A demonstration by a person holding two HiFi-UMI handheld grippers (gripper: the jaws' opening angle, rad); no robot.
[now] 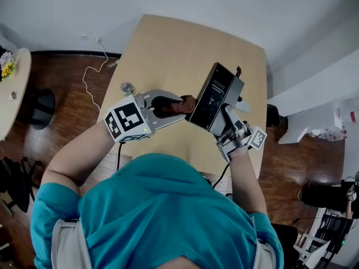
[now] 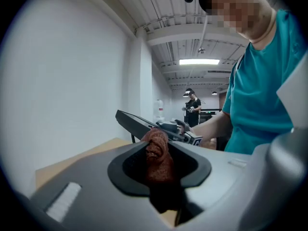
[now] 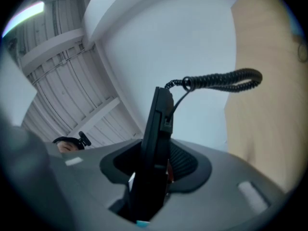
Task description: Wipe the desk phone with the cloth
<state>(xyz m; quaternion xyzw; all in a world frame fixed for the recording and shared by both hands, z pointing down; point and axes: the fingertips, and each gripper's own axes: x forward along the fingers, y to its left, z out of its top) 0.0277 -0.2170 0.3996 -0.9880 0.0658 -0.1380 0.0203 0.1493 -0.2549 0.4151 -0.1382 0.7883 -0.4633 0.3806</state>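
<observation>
The black desk phone (image 1: pixel 215 97) is lifted off the wooden desk (image 1: pixel 168 43) and tilted, held by its lower edge in my right gripper (image 1: pixel 229 129). In the right gripper view the phone (image 3: pixel 156 143) stands edge-on between the jaws, its coiled cord (image 3: pixel 224 81) trailing off to the right. My left gripper (image 1: pixel 180 106) is shut on a bunched reddish-brown cloth (image 1: pixel 183 105), which reaches the phone's left edge. In the left gripper view the cloth (image 2: pixel 157 155) fills the gap between the jaws, with the phone (image 2: pixel 139 124) just beyond it.
A small clear bottle (image 1: pixel 128 87) stands near the desk's left edge. A white cable (image 1: pixel 92 72) runs over the wooden floor at left. A round table (image 1: pixel 12 88) and a black stool (image 1: pixel 38 108) stand far left. Another person (image 2: pixel 191 109) stands far back in the room.
</observation>
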